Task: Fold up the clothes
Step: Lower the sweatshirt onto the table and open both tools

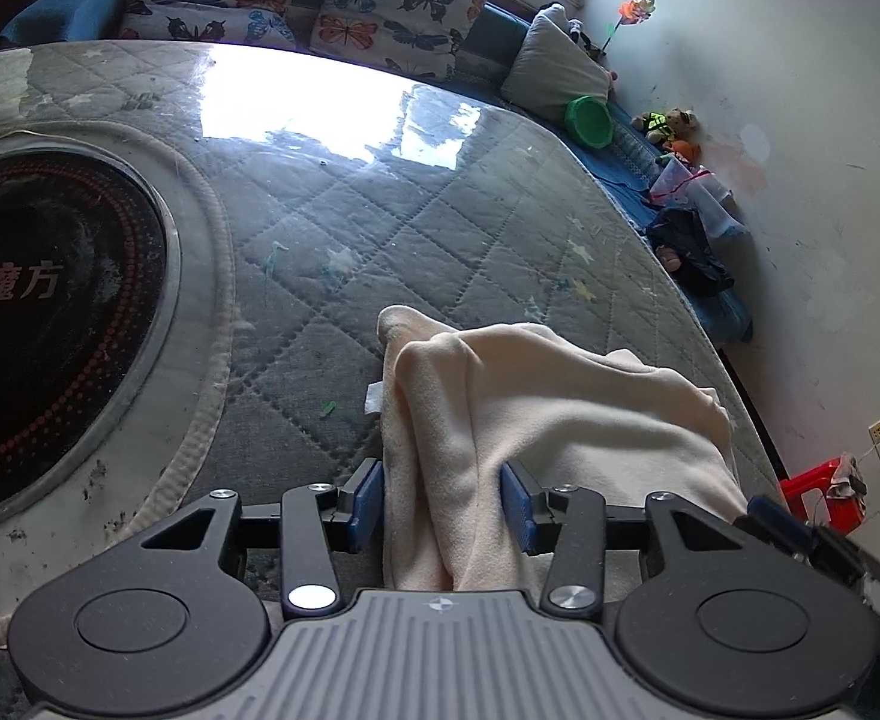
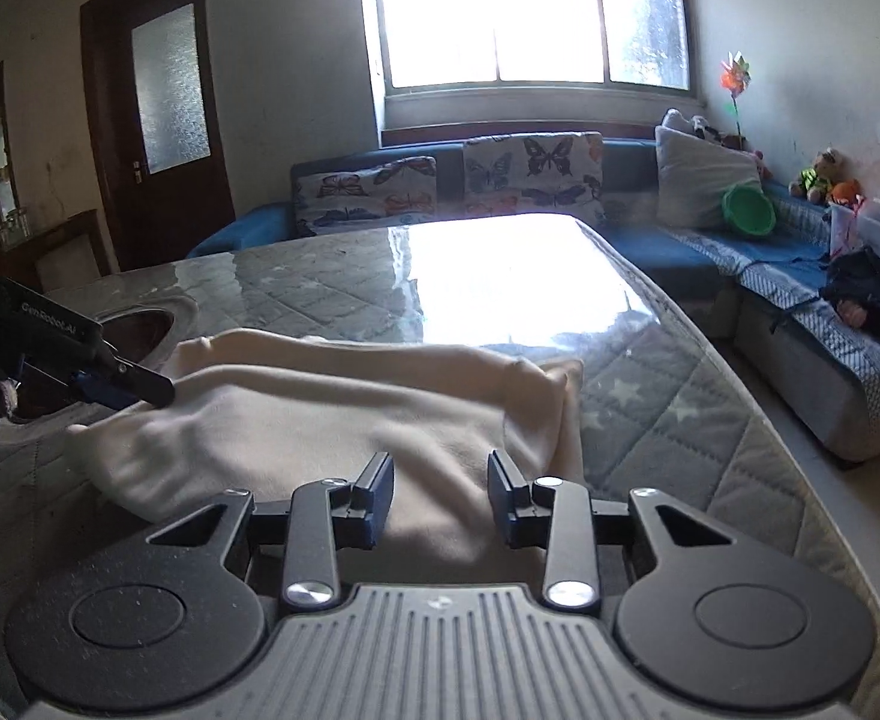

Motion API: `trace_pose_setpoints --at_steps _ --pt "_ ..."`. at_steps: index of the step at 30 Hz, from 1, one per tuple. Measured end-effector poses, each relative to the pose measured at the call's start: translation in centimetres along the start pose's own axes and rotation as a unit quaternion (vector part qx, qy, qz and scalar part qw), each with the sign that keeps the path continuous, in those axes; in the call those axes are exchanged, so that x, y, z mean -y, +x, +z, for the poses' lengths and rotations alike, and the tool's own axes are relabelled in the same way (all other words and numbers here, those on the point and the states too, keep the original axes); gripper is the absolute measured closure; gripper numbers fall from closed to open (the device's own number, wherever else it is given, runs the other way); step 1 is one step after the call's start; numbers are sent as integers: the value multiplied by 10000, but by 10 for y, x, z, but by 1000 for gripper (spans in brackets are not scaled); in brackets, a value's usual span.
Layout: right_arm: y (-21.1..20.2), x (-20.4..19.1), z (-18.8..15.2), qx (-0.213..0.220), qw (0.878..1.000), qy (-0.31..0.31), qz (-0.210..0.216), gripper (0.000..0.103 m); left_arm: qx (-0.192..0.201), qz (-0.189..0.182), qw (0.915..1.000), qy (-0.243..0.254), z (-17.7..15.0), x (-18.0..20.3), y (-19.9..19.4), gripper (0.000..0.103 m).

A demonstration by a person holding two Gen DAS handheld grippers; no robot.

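Where the right tongs (image 2: 441,495) gape, left tongs (image 1: 442,501) straddle cloth (image 1: 535,414).

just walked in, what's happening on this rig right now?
A person is folding a cream fleece garment on the glass-topped quilted table, one handheld gripper per hand. The left gripper has a bunched fold of the fabric between its open jaws; whether it pinches is unclear. The right gripper hovers open over the near edge of the cloth, holding nothing. The garment lies partly folded, beside the round inset cooktop.
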State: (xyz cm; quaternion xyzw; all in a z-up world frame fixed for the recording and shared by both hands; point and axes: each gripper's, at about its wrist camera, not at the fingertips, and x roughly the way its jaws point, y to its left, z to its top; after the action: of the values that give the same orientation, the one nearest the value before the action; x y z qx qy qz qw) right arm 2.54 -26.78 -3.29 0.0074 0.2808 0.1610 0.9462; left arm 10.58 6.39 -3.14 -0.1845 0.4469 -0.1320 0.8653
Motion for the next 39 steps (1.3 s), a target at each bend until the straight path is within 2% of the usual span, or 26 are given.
trace_pose_setpoints --at_steps 6,12,18,25,30,33,39 --pt "-5 7 -7 24 9998 139 -119 70 64 117 9999 18 0 0 -3 55" --pt "-13 -9 -2 221 9996 -165 -39 69 420 152 9986 278 2 17 -18 54" --pt "-6 -24 -12 85 9985 -544 27 68 580 -148 9951 791 -7 49 -26 54" --pt "-9 -29 -19 -20 9959 -900 -28 67 529 -506 9854 1540 -32 86 -13 54" --pt "-14 -23 -15 4 9974 -718 66 67 364 -745 9823 1682 -47 95 2 56" --pt "-17 -18 -8 81 9987 -488 146 67 292 -857 9805 1742 -57 96 7 61" --pt "-12 -20 -3 130 9983 -524 216 64 252 -990 9763 1906 -76 95 9 68"
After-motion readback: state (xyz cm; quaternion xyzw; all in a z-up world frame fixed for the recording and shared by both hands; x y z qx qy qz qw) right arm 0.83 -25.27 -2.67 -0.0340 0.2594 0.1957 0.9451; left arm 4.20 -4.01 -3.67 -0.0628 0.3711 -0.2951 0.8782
